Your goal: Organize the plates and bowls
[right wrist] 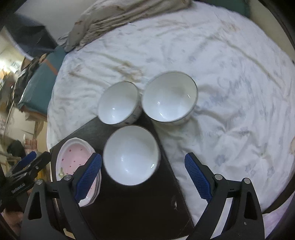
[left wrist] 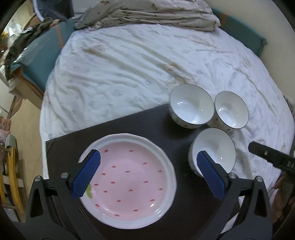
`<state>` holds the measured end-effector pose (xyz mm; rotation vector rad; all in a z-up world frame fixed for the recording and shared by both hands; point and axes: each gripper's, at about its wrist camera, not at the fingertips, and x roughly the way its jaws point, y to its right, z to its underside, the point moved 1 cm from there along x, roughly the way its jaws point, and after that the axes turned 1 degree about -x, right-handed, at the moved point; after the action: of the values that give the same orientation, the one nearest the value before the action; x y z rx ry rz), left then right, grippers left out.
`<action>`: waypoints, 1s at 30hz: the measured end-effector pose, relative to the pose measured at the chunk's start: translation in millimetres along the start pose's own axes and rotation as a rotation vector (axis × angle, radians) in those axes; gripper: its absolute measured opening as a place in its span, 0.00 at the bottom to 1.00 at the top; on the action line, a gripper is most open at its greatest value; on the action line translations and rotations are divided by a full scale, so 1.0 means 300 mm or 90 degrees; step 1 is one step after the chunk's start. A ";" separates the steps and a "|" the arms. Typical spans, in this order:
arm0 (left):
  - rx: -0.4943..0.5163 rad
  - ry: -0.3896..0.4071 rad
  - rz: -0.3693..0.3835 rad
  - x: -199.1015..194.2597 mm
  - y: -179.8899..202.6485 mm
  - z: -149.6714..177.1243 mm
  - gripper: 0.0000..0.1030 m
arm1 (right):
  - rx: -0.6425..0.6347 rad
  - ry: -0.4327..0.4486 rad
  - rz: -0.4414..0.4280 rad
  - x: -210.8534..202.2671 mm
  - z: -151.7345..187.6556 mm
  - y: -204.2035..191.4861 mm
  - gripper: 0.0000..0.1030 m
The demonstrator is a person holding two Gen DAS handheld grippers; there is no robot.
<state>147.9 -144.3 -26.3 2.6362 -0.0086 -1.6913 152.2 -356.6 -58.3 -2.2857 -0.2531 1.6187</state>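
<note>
A pink plate with red specks and a white rim [left wrist: 132,182] lies on a dark board [left wrist: 129,123] on the bed; in the right wrist view it looks like a stack of plates [right wrist: 73,157]. Three white bowls stand upright: the near one [left wrist: 215,147] [right wrist: 130,155] on the board's right edge, two farther ones [left wrist: 191,105] [left wrist: 231,109] [right wrist: 118,102] [right wrist: 169,96] side by side. My left gripper [left wrist: 147,164] is open and empty above the plate. My right gripper [right wrist: 142,166] is open and empty, just above the near bowl.
The board rests on a bed with a wrinkled white sheet [left wrist: 129,61]. A crumpled blanket [left wrist: 147,13] lies at the far end. A teal mattress edge [left wrist: 36,51] and room clutter lie to the left. The right gripper's body shows at the left view's right edge [left wrist: 271,157].
</note>
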 end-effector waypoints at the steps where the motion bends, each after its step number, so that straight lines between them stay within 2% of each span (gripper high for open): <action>1: -0.001 -0.008 0.007 0.011 0.011 -0.005 0.99 | 0.014 -0.006 0.000 0.009 -0.006 0.021 0.91; 6: -0.015 -0.049 0.034 0.085 0.056 -0.029 0.98 | 0.059 -0.004 -0.013 0.015 -0.038 0.077 0.91; 9: -0.022 -0.072 0.047 0.127 0.076 -0.032 0.98 | 0.092 -0.002 0.000 0.028 -0.046 0.119 0.91; 10: -0.025 -0.076 0.052 0.136 0.078 -0.031 0.96 | 0.098 -0.004 0.001 0.033 -0.048 0.126 0.91; 11: -0.029 -0.087 0.062 0.155 0.087 -0.028 0.90 | 0.104 -0.009 0.000 0.043 -0.050 0.135 0.90; 13: -0.028 -0.104 0.071 0.185 0.101 -0.024 0.81 | 0.107 -0.027 -0.007 0.071 -0.048 0.141 0.83; 15: -0.024 -0.125 0.080 0.220 0.118 -0.016 0.72 | 0.105 -0.057 -0.028 0.109 -0.037 0.131 0.66; 17: -0.026 -0.146 0.085 0.258 0.134 -0.006 0.57 | 0.105 -0.084 -0.046 0.140 -0.028 0.119 0.53; 20: -0.032 -0.172 0.098 0.303 0.151 0.009 0.45 | 0.084 -0.109 -0.046 0.175 -0.016 0.092 0.38; 24: -0.034 -0.192 0.099 0.346 0.172 0.024 0.38 | 0.057 -0.117 -0.025 0.194 -0.017 0.072 0.28; 30: -0.022 -0.208 0.085 0.377 0.188 0.024 0.32 | 0.041 -0.140 0.001 0.241 -0.019 0.049 0.25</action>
<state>188.6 -201.7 -131.3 2.2493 -0.1516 -2.0284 181.4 -347.4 -125.7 -2.0626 -0.2457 1.8521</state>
